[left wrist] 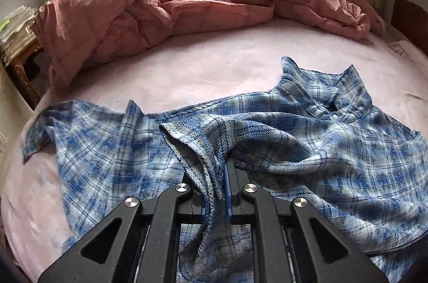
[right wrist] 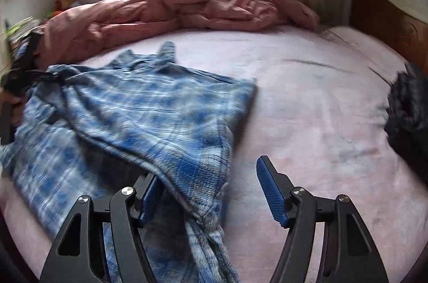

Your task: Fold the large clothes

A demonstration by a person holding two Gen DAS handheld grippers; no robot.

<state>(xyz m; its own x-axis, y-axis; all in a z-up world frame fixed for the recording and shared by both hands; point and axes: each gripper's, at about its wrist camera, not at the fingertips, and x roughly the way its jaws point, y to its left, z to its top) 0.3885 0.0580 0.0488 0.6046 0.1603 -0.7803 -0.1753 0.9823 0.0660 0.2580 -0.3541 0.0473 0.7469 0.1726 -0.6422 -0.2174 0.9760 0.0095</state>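
Pink bed (left wrist: 214, 68) holds blurred plaid shirt (left wrist: 321, 135); left claw (left wrist: 219, 176) pinches its hem, right claw (right wrist: 211, 200) gapes.

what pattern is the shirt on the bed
Blue, white and grey plaid. The shirt shows it best in the left wrist view.
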